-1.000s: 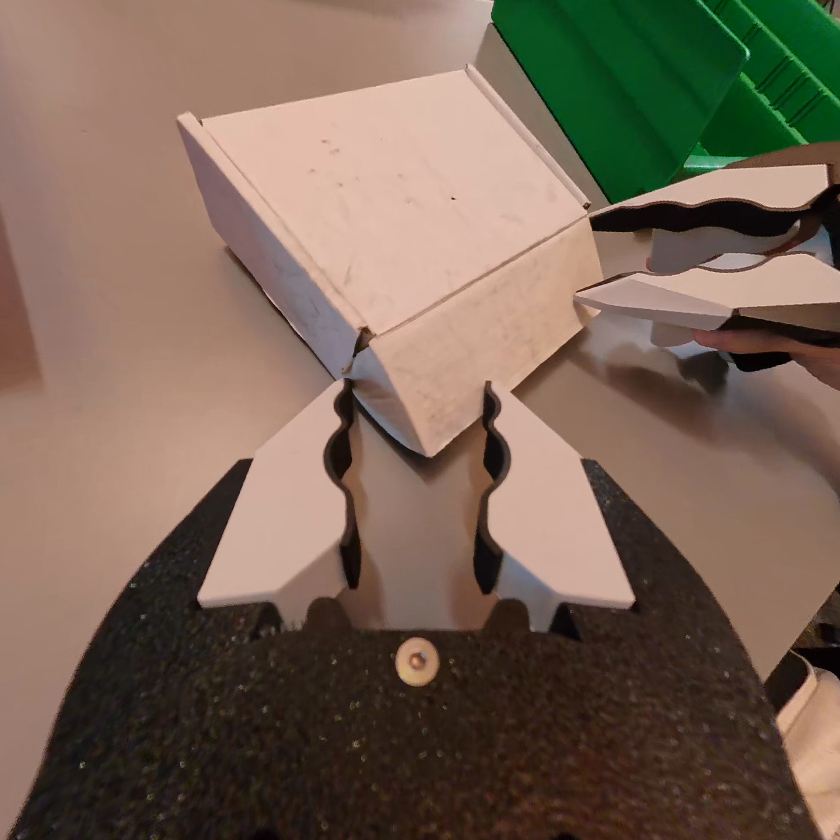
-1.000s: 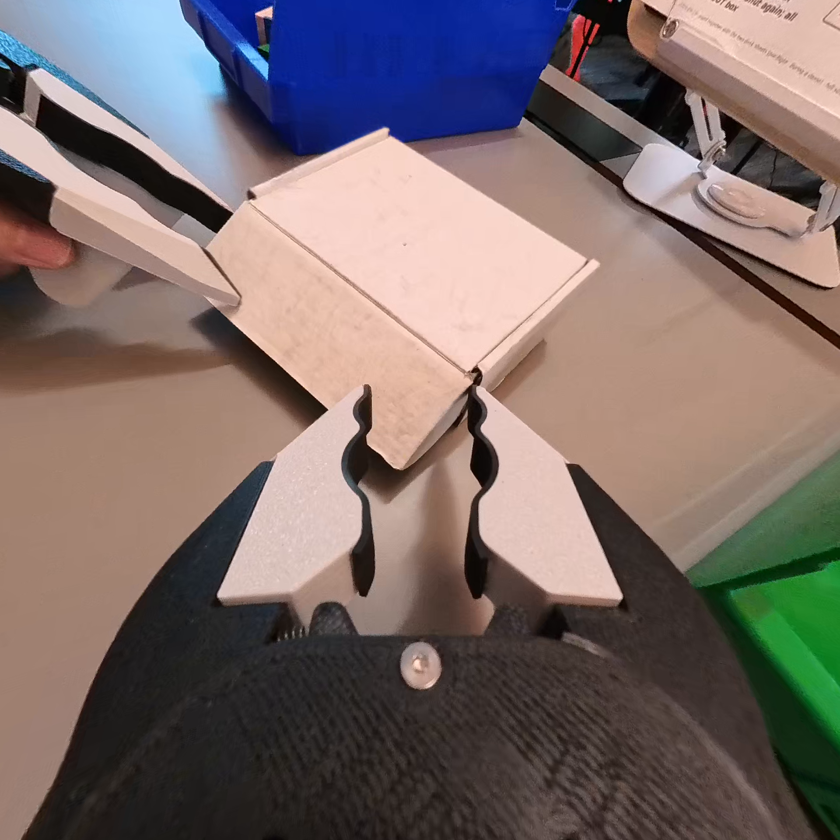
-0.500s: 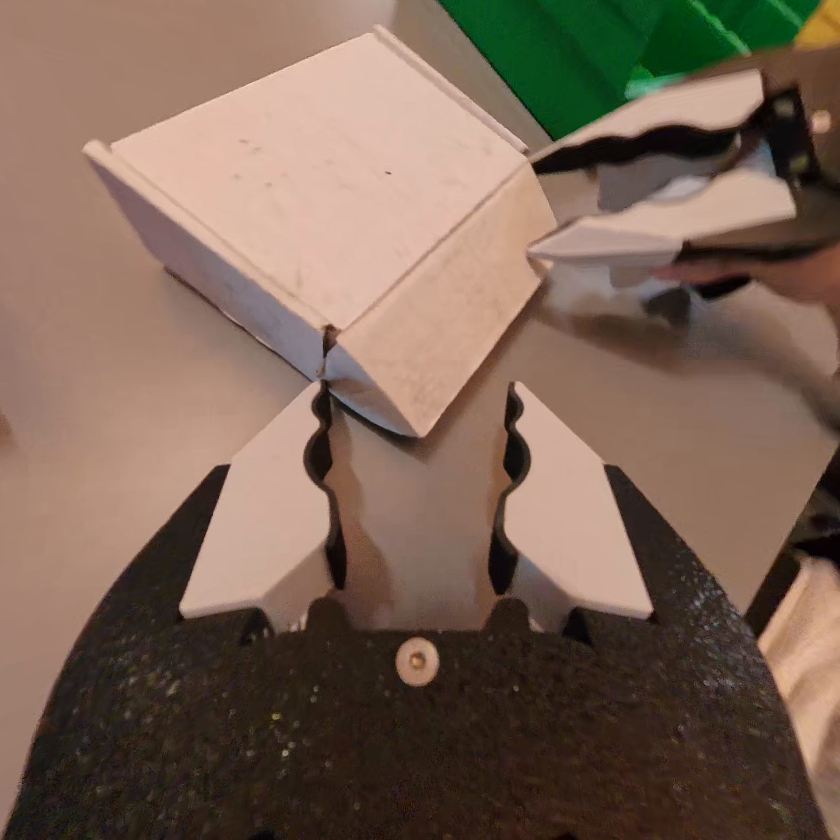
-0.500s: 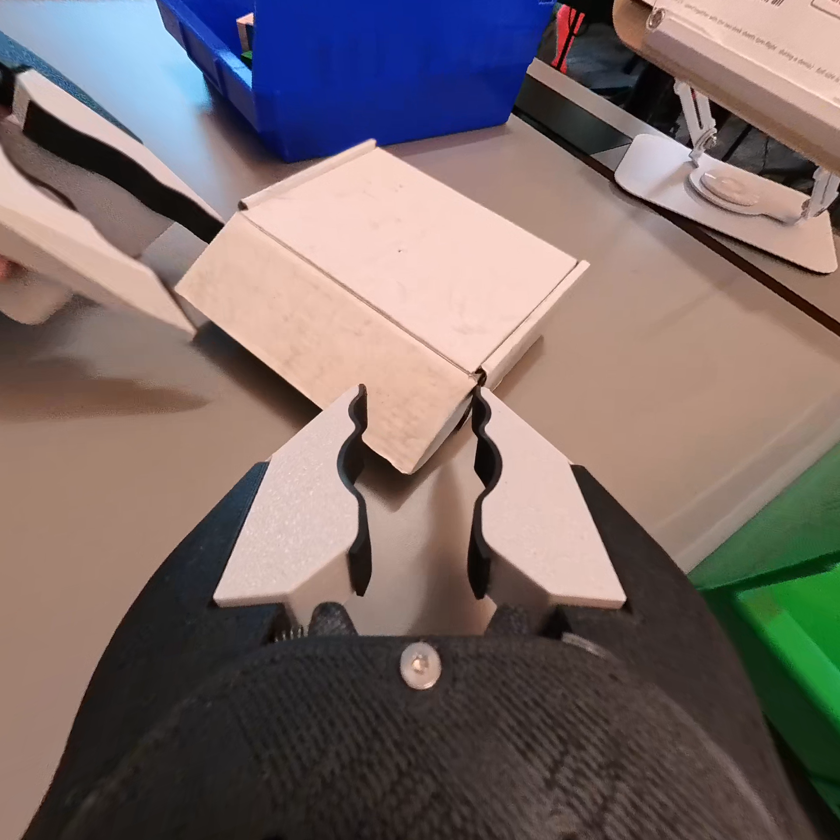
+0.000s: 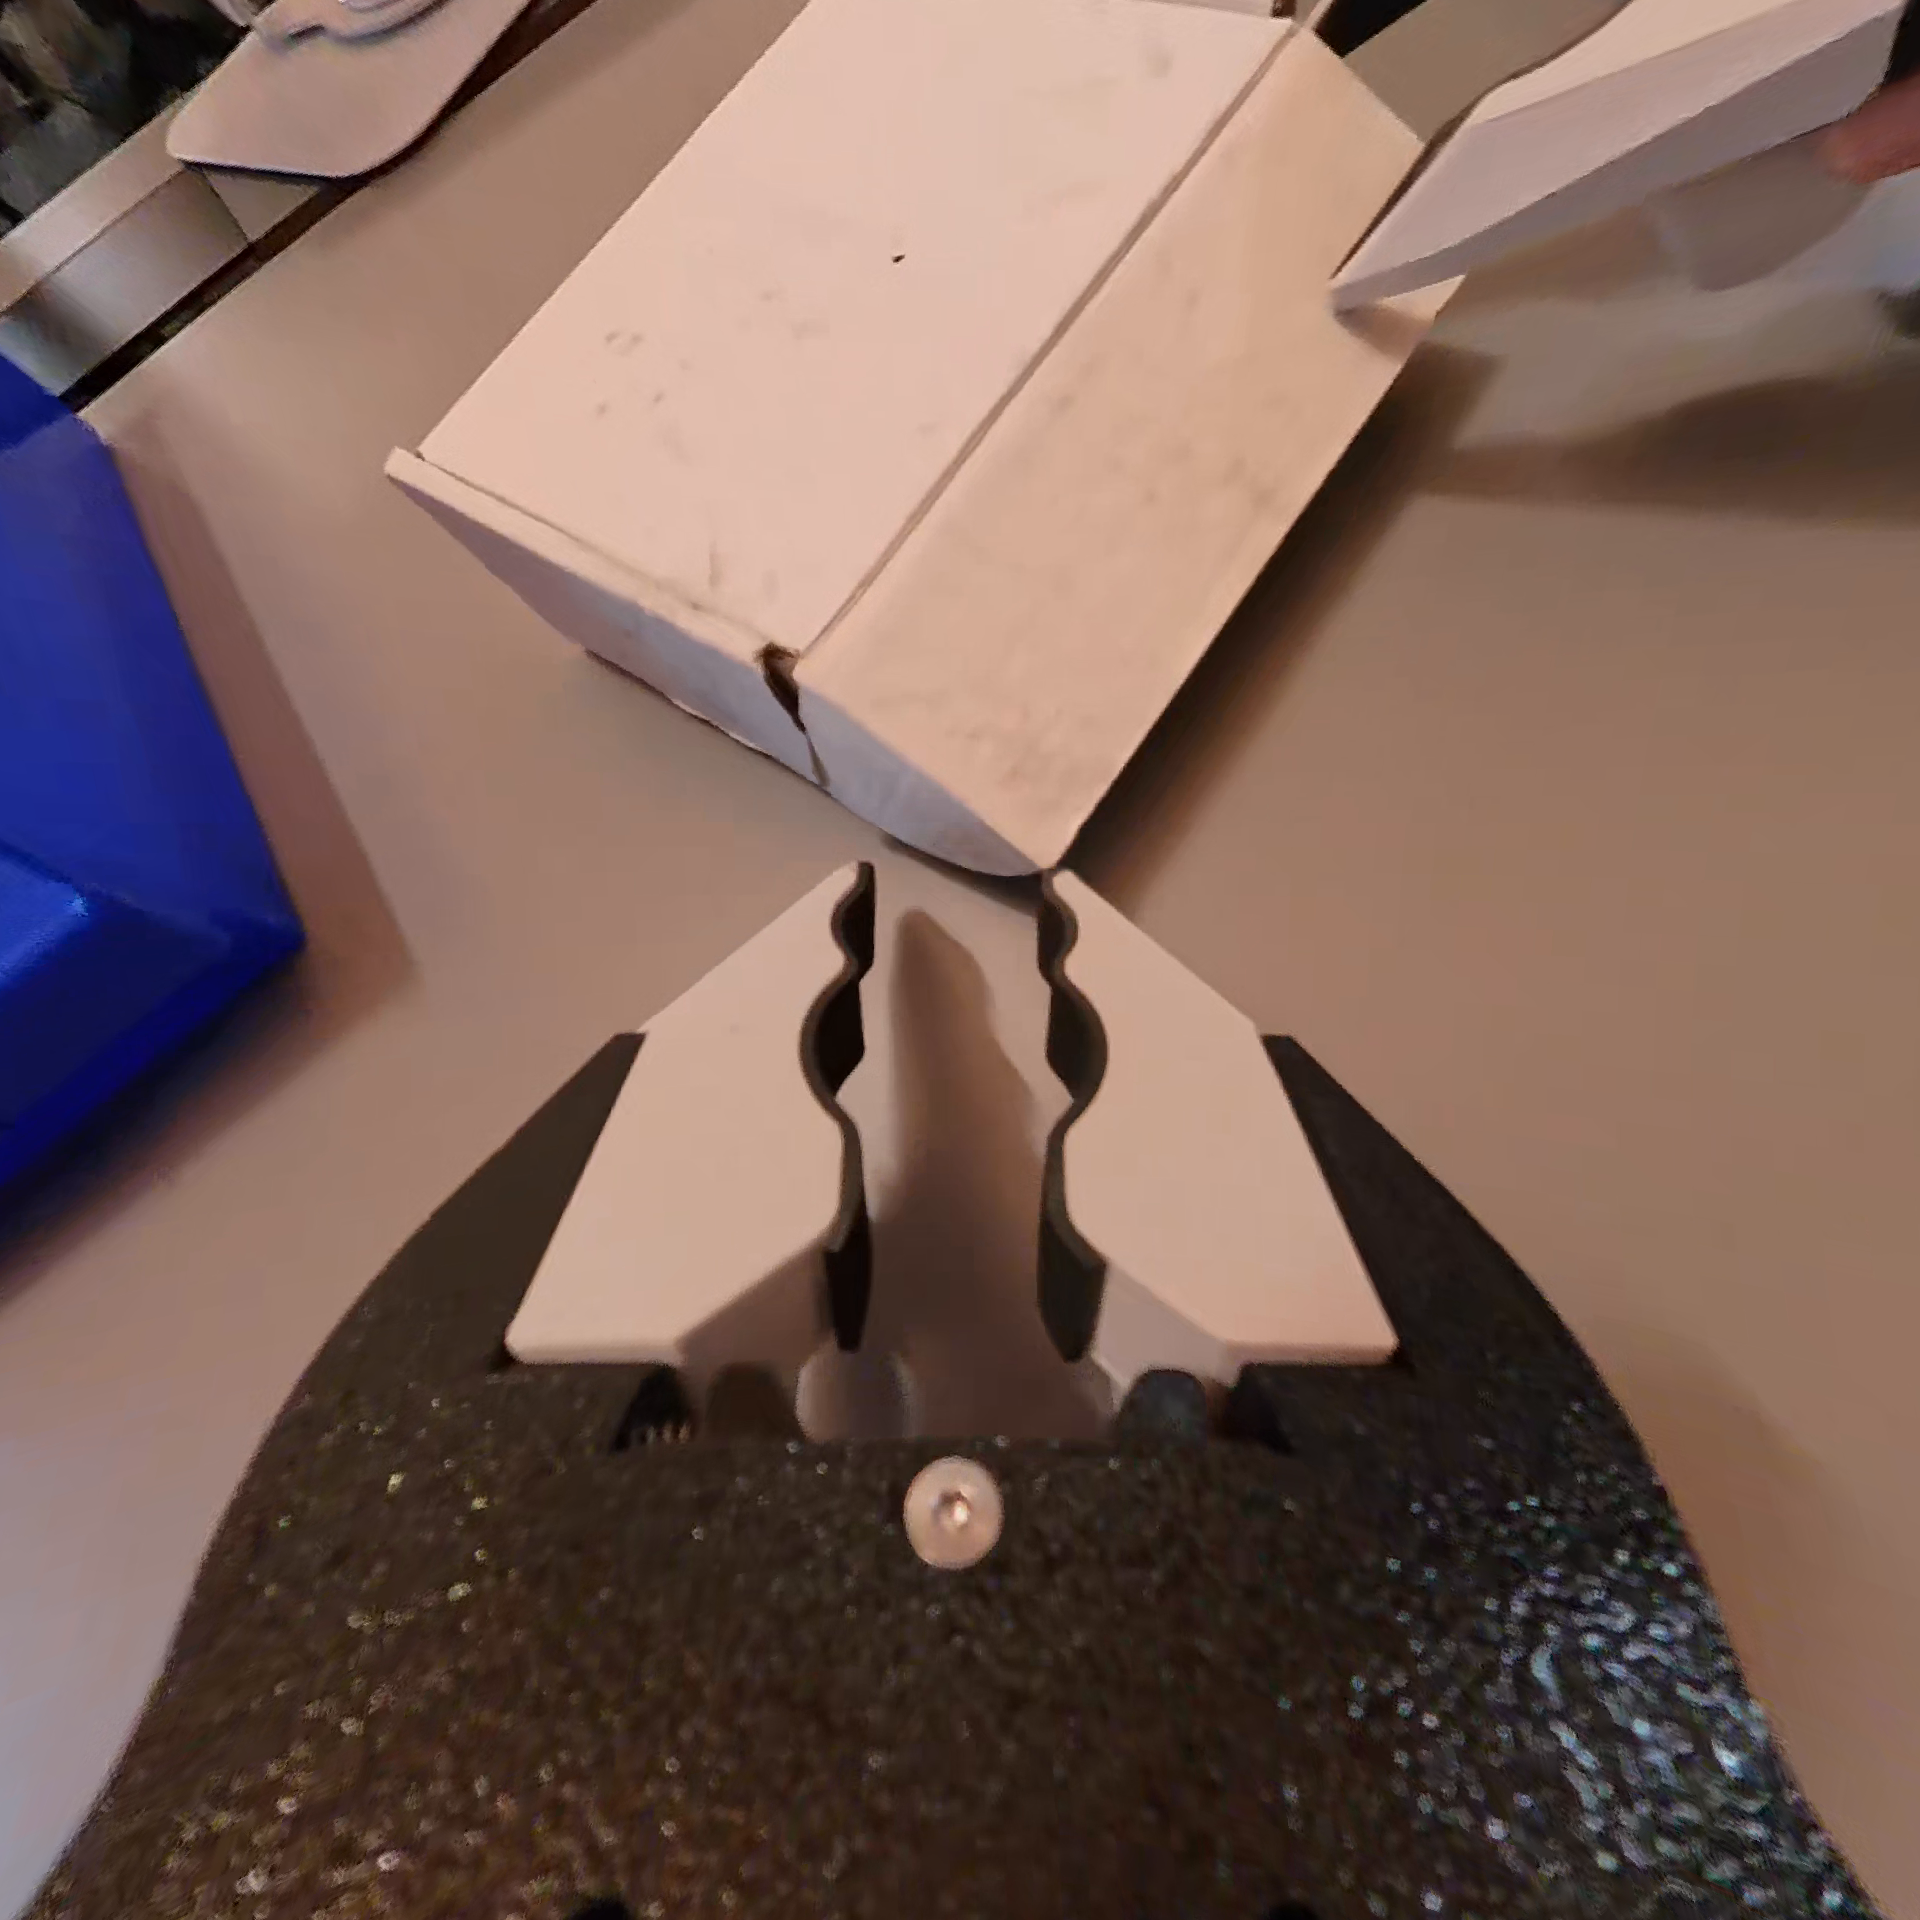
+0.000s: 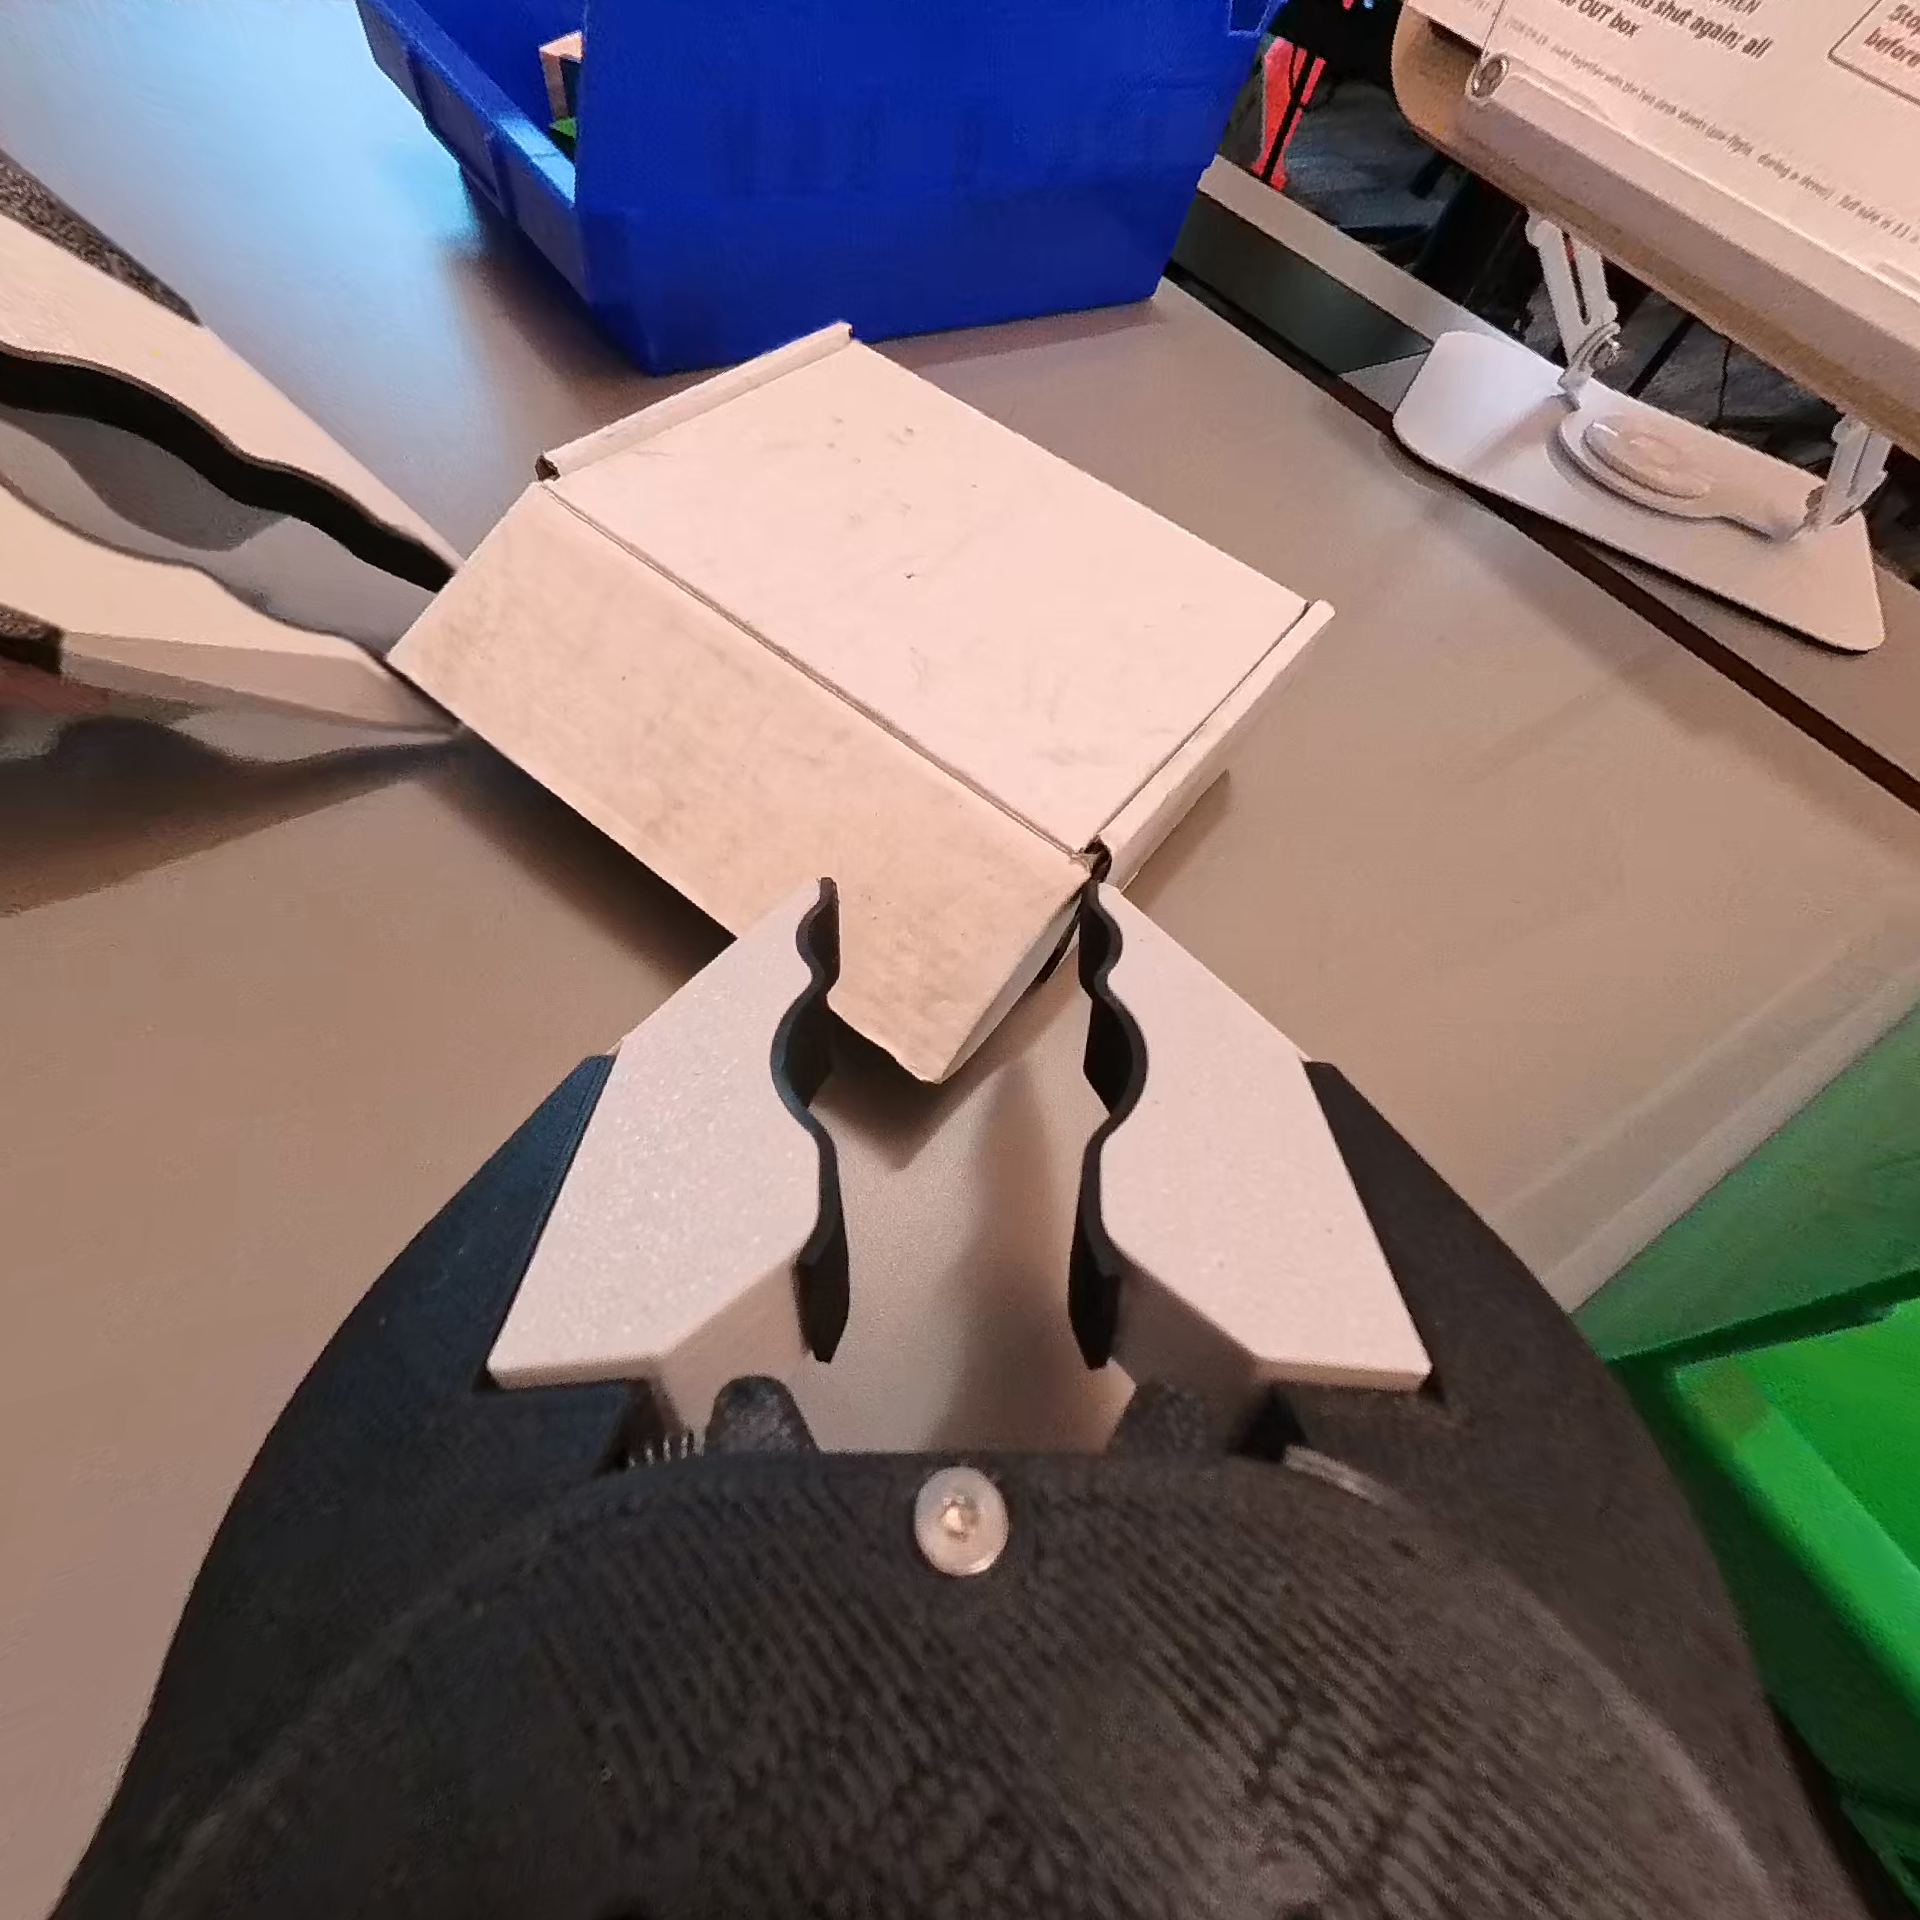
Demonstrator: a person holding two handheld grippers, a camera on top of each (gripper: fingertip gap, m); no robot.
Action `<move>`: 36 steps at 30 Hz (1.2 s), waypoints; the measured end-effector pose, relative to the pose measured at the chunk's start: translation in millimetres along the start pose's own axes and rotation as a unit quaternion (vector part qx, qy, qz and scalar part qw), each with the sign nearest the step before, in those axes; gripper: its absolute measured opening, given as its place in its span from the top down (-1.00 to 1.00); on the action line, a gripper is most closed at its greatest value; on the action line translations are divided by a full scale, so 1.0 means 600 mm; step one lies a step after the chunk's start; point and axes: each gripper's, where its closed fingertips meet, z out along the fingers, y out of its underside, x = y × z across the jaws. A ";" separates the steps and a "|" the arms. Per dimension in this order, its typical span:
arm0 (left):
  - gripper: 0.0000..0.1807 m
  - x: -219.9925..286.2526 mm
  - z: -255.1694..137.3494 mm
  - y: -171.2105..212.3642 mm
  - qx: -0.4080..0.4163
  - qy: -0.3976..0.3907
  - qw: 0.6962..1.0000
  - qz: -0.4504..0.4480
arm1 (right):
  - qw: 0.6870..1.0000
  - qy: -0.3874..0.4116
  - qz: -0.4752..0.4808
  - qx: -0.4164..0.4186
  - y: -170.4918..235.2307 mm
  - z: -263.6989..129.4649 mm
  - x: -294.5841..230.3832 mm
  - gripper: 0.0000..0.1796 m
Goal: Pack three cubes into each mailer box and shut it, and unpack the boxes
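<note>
Box [image 6: 914, 644] corner between open right fingers [image 6: 686, 1143].

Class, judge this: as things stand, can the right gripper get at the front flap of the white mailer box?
Probably yes. The right gripper is open, the flap's corner already lies between its fingers, and nothing blocks it.

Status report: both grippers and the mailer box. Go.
Left gripper open, just short of the box's near corner. Right gripper open, straddling the flap corner, no clamp. Mailer box shut, flat on table. Nothing in the way.
</note>
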 end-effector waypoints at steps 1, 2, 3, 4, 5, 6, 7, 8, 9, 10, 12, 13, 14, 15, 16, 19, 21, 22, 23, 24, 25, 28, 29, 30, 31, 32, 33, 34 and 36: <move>0.74 0.002 0.002 -0.002 0.001 0.007 1.000 0.002 | 1.000 0.002 0.000 0.000 0.000 0.000 0.001 0.50; 0.75 0.002 0.005 -0.002 0.000 0.013 1.000 0.004 | 1.000 0.003 0.000 0.000 0.001 0.000 0.002 0.50; 0.74 -0.001 0.007 -0.004 0.002 0.014 1.000 0.005 | 1.000 0.005 0.000 -0.001 0.001 0.000 0.003 0.50; 0.74 -0.005 0.008 -0.005 0.003 0.014 1.000 0.002 | 1.000 0.005 -0.001 0.000 0.001 0.000 0.004 0.51; 0.75 -0.007 0.009 -0.006 0.004 0.016 1.000 -0.003 | 1.000 0.005 0.001 0.001 0.001 0.000 0.004 0.51; 0.76 -0.007 0.010 -0.006 0.005 0.020 1.000 -0.005 | 1.000 0.005 0.002 0.000 0.001 0.000 0.005 0.51; 0.77 -0.005 0.010 -0.007 0.006 0.023 1.000 -0.002 | 1.000 0.006 0.001 -0.001 0.001 0.000 0.005 0.51; 0.79 -0.001 0.010 -0.006 0.006 0.027 1.000 0.007 | 1.000 0.006 -0.001 -0.001 0.001 0.000 0.005 0.51; 0.77 0.003 0.009 -0.006 0.007 0.030 0.999 0.019 | 1.000 0.007 -0.003 -0.002 0.002 0.000 0.006 0.52; 0.57 0.011 0.008 -0.008 0.012 0.039 0.999 0.034 | 1.000 0.007 -0.005 -0.003 0.003 -0.001 0.006 0.52; 0.47 0.014 0.008 -0.014 0.022 0.025 0.997 0.063 | 1.000 0.006 -0.005 -0.002 0.003 0.000 0.006 0.53; 0.52 0.010 0.010 -0.017 0.026 0.006 0.997 0.079 | 1.000 0.005 -0.005 -0.001 0.002 0.000 0.005 0.53; 0.56 0.007 0.012 -0.019 0.028 -0.011 0.995 0.095 | 1.000 0.004 -0.005 -0.001 0.002 0.001 0.004 0.53; 0.60 0.002 0.013 -0.020 0.028 -0.029 0.993 0.107 | 1.000 0.004 -0.006 -0.001 0.002 0.001 0.004 0.53; 0.64 -0.004 0.014 -0.020 0.027 -0.048 0.992 0.114 | 1.000 0.003 -0.007 -0.001 0.002 0.001 0.004 0.53; 0.74 -0.014 0.015 -0.021 0.024 -0.090 0.986 0.135 | 1.000 0.001 -0.013 0.000 0.003 -0.001 0.003 0.54; 0.79 -0.018 0.016 -0.020 0.019 -0.122 0.979 0.161 | 1.000 0.002 -0.015 0.000 0.003 -0.001 0.003 0.55; 0.80 -0.020 0.017 -0.021 0.018 -0.136 0.975 0.174 | 1.000 0.003 -0.017 -0.001 0.003 -0.001 0.004 0.55; 0.81 -0.021 0.017 -0.021 0.016 -0.147 0.972 0.184 | 1.000 0.004 -0.018 -0.001 0.003 -0.001 0.004 0.55; 0.82 -0.021 0.017 -0.021 0.015 -0.153 0.969 0.191 | 1.000 0.005 -0.018 -0.002 0.004 0.000 0.005 0.55; 0.83 -0.021 0.018 -0.020 0.014 -0.154 0.969 0.192 | 1.000 0.006 -0.018 -0.003 0.004 0.000 0.005 0.55; 0.84 -0.020 0.018 -0.021 0.017 -0.130 0.978 0.163 | 1.000 0.009 -0.018 -0.004 0.004 0.001 0.006 0.55; 0.84 -0.019 0.017 -0.021 0.018 -0.116 0.982 0.148 | 1.000 0.010 -0.017 -0.004 0.004 0.001 0.006 0.55; 0.84 -0.018 0.017 -0.021 0.018 -0.101 0.986 0.134 | 1.000 0.010 -0.016 -0.004 0.003 0.001 0.006 0.55; 0.84 -0.017 0.017 -0.021 0.019 -0.088 0.988 0.122 | 1.000 0.011 -0.015 -0.004 0.003 0.001 0.006 0.55; 0.84 -0.016 0.017 -0.021 0.021 -0.075 0.991 0.110 | 1.000 0.011 -0.013 -0.004 0.003 0.001 0.006 0.55; 0.86 -0.013 0.016 -0.022 0.023 -0.060 0.993 0.099 | 1.000 0.011 -0.011 -0.004 0.003 0.001 0.006 0.56; 0.85 -0.012 0.016 -0.022 0.024 -0.046 0.995 0.085 | 1.000 0.011 -0.009 -0.005 0.004 0.001 0.006 0.56; 0.85 -0.012 0.016 -0.021 0.023 -0.033 0.997 0.068 | 1.000 0.010 -0.005 -0.005 0.003 0.001 0.005 0.56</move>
